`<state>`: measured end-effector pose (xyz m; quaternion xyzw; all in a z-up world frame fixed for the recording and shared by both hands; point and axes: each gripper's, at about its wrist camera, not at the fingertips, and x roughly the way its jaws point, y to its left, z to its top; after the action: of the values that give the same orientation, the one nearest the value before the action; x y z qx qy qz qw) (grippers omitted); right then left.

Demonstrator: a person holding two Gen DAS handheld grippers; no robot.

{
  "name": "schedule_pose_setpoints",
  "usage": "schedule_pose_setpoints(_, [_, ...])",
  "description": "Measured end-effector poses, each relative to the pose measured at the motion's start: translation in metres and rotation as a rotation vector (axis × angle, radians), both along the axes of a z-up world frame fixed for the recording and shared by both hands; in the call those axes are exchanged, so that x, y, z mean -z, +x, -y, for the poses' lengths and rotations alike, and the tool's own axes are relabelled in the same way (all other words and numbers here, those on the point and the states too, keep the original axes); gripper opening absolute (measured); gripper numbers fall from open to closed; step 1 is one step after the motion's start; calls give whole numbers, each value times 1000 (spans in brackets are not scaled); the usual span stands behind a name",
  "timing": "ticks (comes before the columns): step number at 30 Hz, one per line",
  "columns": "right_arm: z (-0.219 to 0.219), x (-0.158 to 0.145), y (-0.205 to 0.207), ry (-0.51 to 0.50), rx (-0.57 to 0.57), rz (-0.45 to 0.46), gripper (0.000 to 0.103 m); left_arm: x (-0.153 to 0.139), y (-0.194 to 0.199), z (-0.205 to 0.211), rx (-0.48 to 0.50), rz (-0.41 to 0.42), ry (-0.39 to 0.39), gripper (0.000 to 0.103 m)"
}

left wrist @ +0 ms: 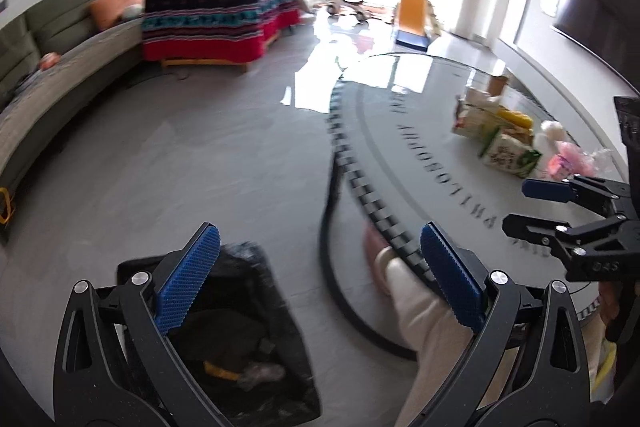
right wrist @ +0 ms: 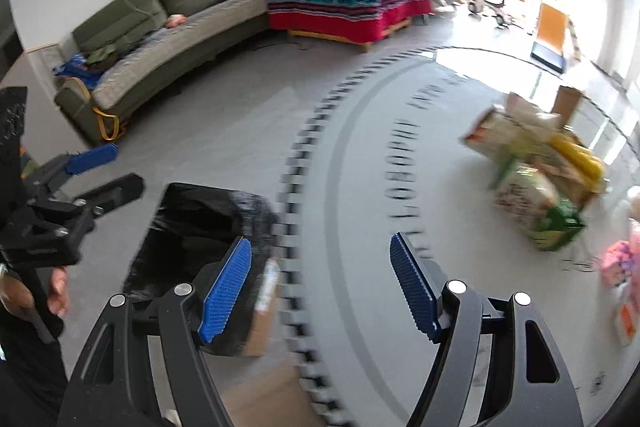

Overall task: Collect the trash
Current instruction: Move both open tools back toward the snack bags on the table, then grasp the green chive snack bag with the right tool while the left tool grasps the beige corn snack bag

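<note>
Both grippers are empty, jaws spread wide. Under the left gripper (left wrist: 320,275) the bin (left wrist: 224,339) sits on the floor by its left jaw — black liner, scraps inside. The right gripper (right wrist: 320,287) hangs over the round table (right wrist: 360,187); the trash (right wrist: 536,183) — cartons and wrappers — lies well right of its jaws.

A: Two grippers up, left gripper (left wrist: 320,267) and right gripper (right wrist: 320,287)!
B: One round table (right wrist: 360,227), one bin bag (left wrist: 240,347) on the floor.
A: Cartons by the table's far edge?
B: Two green cartons (right wrist: 536,211), blurred; the rest I can't count.
</note>
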<state>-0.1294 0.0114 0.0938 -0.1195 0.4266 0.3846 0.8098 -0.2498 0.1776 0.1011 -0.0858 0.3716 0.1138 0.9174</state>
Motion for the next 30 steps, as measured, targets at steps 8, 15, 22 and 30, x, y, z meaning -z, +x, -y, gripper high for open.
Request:
schedule_pose_setpoints(8, [44, 2, 71, -107, -40, 42, 73, 1, 66, 33, 129, -32, -66, 97])
schedule_pose_setpoints(15, [50, 19, 116, -207, -102, 43, 73, 8, 124, 57, 182, -72, -123, 97])
schedule_pose_setpoints(22, [48, 41, 143, -297, -132, 28, 73, 9, 165, 77, 231, -88, -155, 97])
schedule_pose_setpoints(30, [38, 74, 156, -333, -187, -71, 58, 10, 195, 91, 254, -125, -147, 97])
